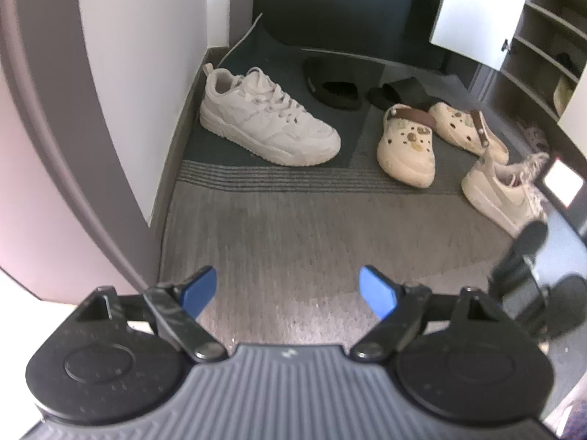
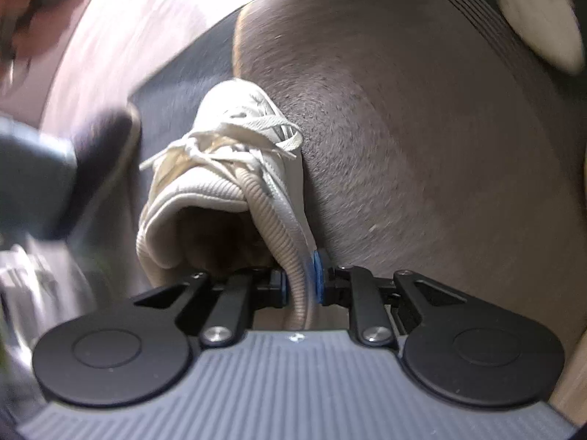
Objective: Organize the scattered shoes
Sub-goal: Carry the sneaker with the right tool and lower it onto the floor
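Your left gripper (image 1: pixel 286 291) hangs wide open over the grey carpeted floor (image 1: pixel 293 227), its blue fingertips (image 1: pixel 200 288) holding nothing. Ahead on the left, a chunky white lace-up sneaker (image 1: pixel 268 124) stands upright on the dark mat by the wall. To its right lie two black slides (image 1: pixel 335 86), then a pair of cream clogs with brown straps (image 1: pixel 405 145) — one toe toward you, the other angled away. Further right, a white low-top sneaker (image 1: pixel 502 187) sits near the frame edge, with the open shoe cabinet shelves (image 1: pixel 543 33) beyond it.

Your right gripper (image 2: pixel 301 280) is clamped tight on the ribbed collar of a white laced sneaker (image 2: pixel 227 168), which appears lifted and hanging toe-down over the floor. So the step in hand looks like carrying one shoe — probably toward the shelves or its mate. Next, you'd want to aim it at a free spot and set it down sole-first before letting go.

The right wrist view is badly motion-blurred; the dark shape at its left and the pale one top right can't be identified. The shelf contents are too small to name.
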`<state>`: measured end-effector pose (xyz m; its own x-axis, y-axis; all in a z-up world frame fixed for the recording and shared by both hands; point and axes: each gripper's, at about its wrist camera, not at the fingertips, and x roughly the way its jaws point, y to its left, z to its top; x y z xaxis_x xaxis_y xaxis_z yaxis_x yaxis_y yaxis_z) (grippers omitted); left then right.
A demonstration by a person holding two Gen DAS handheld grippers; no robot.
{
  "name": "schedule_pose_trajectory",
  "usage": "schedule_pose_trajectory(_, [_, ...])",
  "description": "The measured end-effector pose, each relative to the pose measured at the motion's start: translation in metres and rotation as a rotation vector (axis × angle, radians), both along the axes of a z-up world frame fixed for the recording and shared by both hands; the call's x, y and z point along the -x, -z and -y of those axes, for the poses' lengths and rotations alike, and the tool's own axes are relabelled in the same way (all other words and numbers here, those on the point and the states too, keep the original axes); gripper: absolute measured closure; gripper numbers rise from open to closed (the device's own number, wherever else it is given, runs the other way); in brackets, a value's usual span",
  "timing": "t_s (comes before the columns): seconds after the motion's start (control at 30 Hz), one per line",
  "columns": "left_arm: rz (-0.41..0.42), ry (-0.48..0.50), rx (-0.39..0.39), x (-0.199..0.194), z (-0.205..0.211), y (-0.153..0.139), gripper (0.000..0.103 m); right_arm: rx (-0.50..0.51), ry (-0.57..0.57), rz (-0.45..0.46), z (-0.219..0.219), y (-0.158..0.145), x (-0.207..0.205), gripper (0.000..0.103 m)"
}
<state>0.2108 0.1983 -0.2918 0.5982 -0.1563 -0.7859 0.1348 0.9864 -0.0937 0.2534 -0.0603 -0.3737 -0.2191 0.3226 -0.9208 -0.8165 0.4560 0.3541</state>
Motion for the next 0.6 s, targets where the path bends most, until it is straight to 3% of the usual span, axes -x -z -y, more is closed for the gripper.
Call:
schedule_pose_trajectory(0.13, [0.018, -0.005, -0.002, 0.001, -0.002, -0.006, 0.017, -0.088, 0.237, -0.125, 0.021, -0.001, 0.016, 0.085])
schedule_pose_trajectory(0.2, [0.026, -0.016, 0.006, 0.001, -0.005, -0.010, 0.017, -0.133, 0.307, -0.138, 0.027, -0.005, 0.025, 0.085])
schedule_pose_trajectory(0.4, [0.059, -0.050, 0.015, -0.003, -0.011, -0.021, 0.017, -0.279, 0.553, -0.105, 0.035, -0.027, 0.037, 0.085])
schedule_pose_trajectory(0.6, [0.109, -0.079, 0.032, -0.006, -0.015, -0.035, 0.017, -0.301, 0.714, -0.008, 0.011, -0.035, 0.041, 0.085])
